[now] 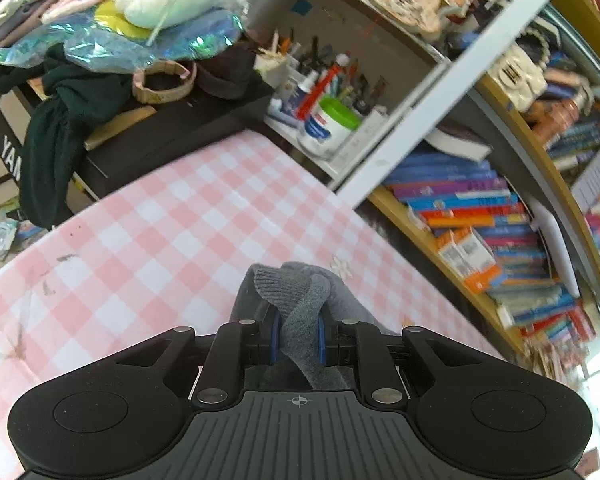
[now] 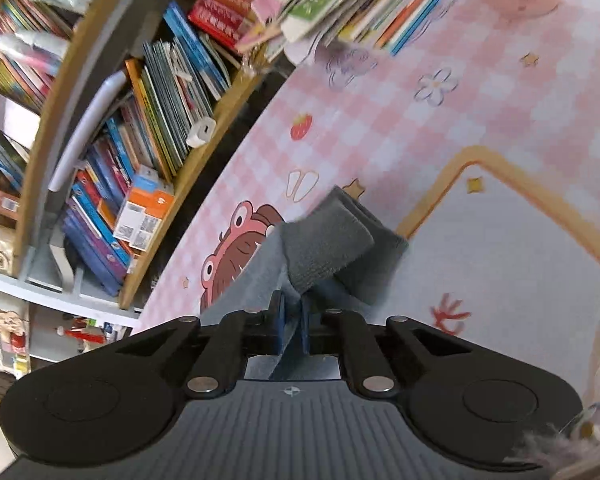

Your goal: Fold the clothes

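Your left gripper clenches a bunched fold of the grey ribbed knit garment, its blue-padded jaws nearly together, above the pink-and-white checked tablecloth. Your right gripper likewise pinches the garment between almost-closed jaws; the cloth hangs over the tablecloth, near the wooden bookshelf of coloured books.

A pink-and-white checked cloth covers the bench. Behind it stands a wooden bookshelf crammed with colourful books. A dark keyboard stand piled with clothes sits at the far end.
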Motion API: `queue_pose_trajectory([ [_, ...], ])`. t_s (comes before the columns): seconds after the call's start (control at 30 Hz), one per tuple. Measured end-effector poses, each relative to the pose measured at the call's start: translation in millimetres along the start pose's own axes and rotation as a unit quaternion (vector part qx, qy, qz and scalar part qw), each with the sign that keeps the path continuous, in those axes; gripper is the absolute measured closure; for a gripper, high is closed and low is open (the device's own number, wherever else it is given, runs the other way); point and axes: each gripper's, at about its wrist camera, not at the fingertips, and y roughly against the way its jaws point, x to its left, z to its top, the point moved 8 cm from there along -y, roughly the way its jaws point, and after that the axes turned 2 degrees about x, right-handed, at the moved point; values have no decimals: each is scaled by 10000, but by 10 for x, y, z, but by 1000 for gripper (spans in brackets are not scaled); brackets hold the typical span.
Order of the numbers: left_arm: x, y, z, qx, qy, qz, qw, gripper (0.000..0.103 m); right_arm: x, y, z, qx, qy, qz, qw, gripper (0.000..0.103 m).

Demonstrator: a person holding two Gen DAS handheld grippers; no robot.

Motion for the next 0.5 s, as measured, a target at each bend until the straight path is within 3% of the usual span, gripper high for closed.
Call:
queue_pose_trajectory([
  [0.1,-15,65,12,-32,404,-341,9986,87,9,187,-10,33,-131,153,9998,95],
  [0.27,-223,-59,184,-97,711,-913,9932,87,108,143,174,-161,-387,492,9979,95],
  [0.5,-426,-570,452,22,969,-1142,9887,87,163,-309,571,-312,-789,517,9951,95],
])
